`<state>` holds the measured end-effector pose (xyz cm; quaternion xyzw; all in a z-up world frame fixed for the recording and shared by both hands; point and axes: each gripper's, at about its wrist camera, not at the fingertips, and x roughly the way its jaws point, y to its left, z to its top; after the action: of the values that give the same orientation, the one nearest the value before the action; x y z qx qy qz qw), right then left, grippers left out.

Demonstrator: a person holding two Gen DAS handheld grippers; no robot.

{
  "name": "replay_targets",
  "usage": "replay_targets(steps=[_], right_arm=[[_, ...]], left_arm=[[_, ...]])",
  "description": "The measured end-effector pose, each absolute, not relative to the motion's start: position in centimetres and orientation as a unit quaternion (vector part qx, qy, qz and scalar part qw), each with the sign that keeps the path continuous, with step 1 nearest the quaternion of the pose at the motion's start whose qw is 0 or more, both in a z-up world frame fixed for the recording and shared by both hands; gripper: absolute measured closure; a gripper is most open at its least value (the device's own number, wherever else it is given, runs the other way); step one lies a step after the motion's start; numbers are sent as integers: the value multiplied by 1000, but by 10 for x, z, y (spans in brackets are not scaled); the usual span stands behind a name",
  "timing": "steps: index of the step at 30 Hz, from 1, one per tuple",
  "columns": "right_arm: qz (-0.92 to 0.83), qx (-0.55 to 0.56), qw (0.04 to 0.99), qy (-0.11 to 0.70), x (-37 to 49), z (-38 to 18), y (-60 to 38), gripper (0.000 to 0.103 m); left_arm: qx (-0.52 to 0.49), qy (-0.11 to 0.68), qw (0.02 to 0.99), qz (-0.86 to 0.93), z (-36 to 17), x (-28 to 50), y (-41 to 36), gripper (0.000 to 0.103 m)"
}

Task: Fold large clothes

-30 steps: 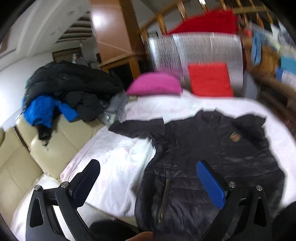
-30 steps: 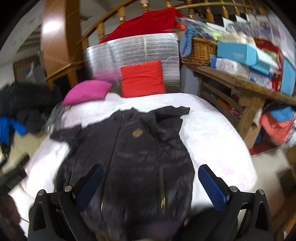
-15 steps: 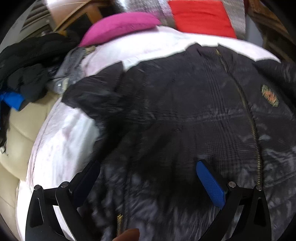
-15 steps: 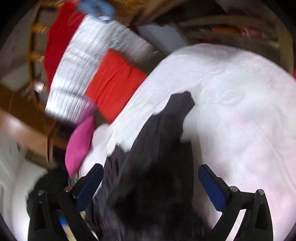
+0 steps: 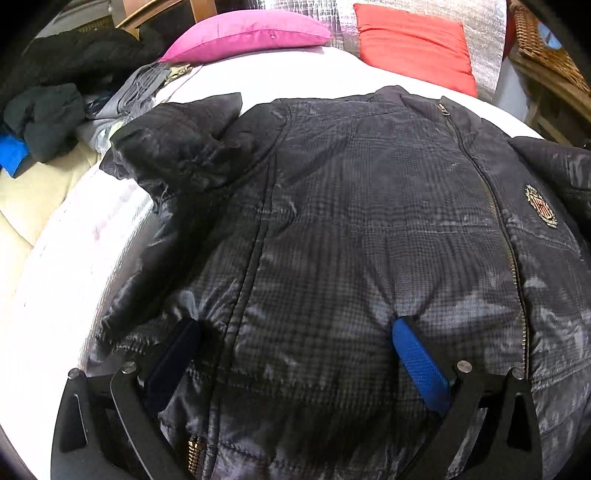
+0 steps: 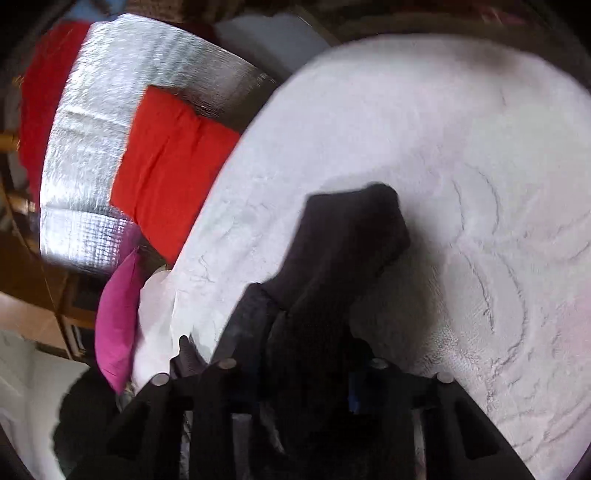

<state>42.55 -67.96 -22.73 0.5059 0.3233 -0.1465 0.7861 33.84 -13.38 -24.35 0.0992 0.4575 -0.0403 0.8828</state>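
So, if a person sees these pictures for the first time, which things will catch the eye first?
First, the big dark jacket spread flat over the white bed cover, filling most of the left wrist view, with a gold crest on its chest. Behind it, a pink pillow and a red pillow lie at the far end. The right gripper is closing with a jacket sleeve between its jaws.
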Motion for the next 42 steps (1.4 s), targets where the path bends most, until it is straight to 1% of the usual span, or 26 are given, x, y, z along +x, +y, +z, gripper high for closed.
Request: replay_targets(steps=[2,5,7,9,12,16,17,19,21,22,23,24,25,28,31,35,38,42], right_arm=[[-140,480,814,294,419,-203,-666,73],[-107,454,842,271,414,-165,-638,73],[-79,432,860,258,412,-139,-611,73],[-49,418,872,252,407,-118,-574,73],[-13,398,879,263,407,-105,-519,73],[25,366,881,300,416,-110,-442,73],[31,356,881,311,420,-115,-422,70],[41,353,874,331,427,-123,-395,68],[56,362,857,362,434,-142,-370,58],[62,365,852,370,438,-147,-364,40],[79,372,845,375,437,-152,-352,24],[94,378,840,377,434,-155,-344,21],[110,379,839,375,424,-158,-338,21],[138,361,845,369,409,-148,-337,21],[114,330,874,338,377,-129,-365,21],[-19,283,910,303,336,-114,-434,21],[-119,289,900,303,313,-126,-495,21],[-170,342,867,319,295,-161,-561,21]], left_arm=[[99,474,874,-49,-241,342,-133,0],[102,509,851,-76,-232,354,-130,0],[89,481,869,-69,-214,357,-121,0],[78,431,898,-40,-193,351,-109,0],[75,387,919,-16,-174,345,-97,0],[69,362,929,10,-160,336,-80,0],[64,356,932,20,-157,334,-74,0],[56,345,936,34,-155,336,-58,0],[49,334,940,46,-151,332,-47,0],[47,330,941,50,-150,334,-45,0],[42,325,943,56,-150,333,-40,0],[35,322,944,59,-150,332,-35,0],[30,322,944,59,-151,335,-35,0],[8,324,945,50,-150,339,-31,0],[-8,330,943,32,-152,343,-36,0],[-18,369,929,14,-164,357,-42,0],[-26,387,922,-2,-174,369,-51,0],[-21,388,921,-26,-180,382,-69,2]])
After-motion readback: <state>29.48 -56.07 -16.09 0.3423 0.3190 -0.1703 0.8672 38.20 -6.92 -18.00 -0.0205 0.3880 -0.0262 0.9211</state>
